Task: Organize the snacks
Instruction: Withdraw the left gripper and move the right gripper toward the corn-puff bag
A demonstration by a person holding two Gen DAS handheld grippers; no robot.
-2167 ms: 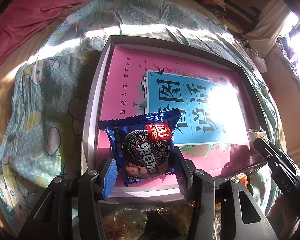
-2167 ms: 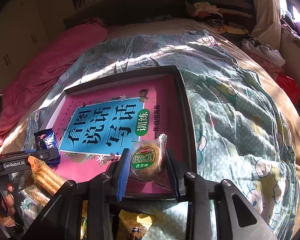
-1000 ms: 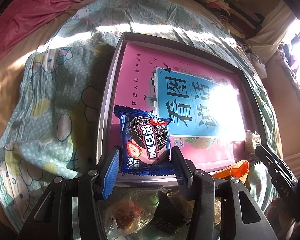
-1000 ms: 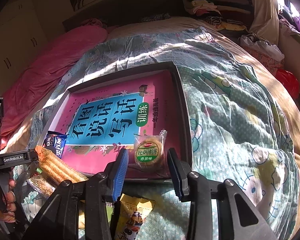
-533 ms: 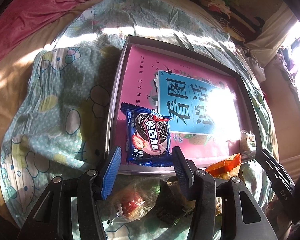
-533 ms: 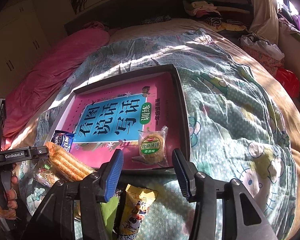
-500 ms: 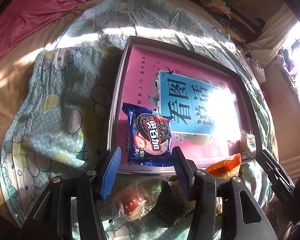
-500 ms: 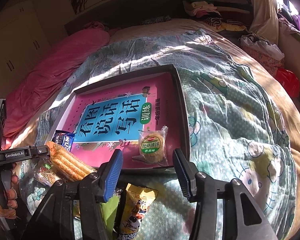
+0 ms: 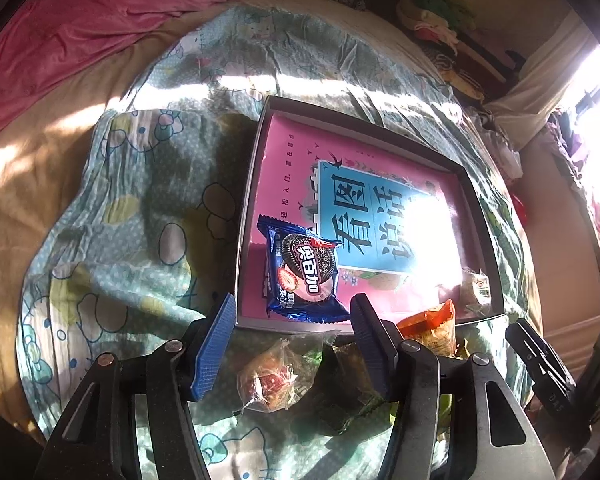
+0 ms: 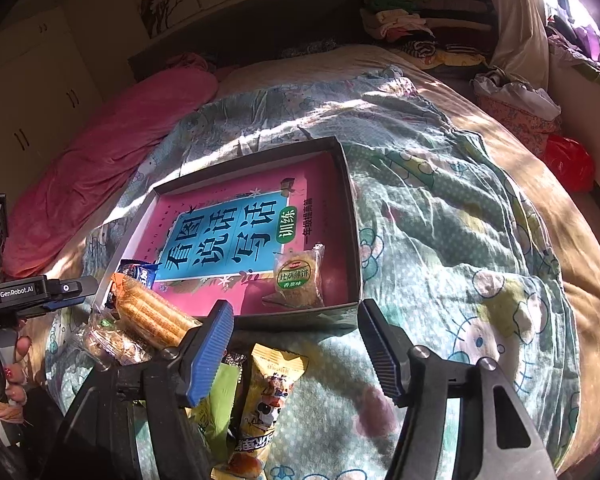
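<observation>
Left wrist view: Oreo packet (image 9: 306,272) lies lengthwise toward the spread tool (image 9: 292,340).

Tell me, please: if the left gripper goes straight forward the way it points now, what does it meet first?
Most likely the blue Oreo packet, lying in the tray just ahead of the open left gripper. Depth is unclear, so the tray's near rim could come first.

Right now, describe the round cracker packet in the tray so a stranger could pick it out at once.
On the bed lies a shallow dark tray lined with a pink and blue book cover. The cracker packet lies flat in the tray's near right corner. Unlike the blue cookie packet at the near left, it is clear, with a green label.
</observation>
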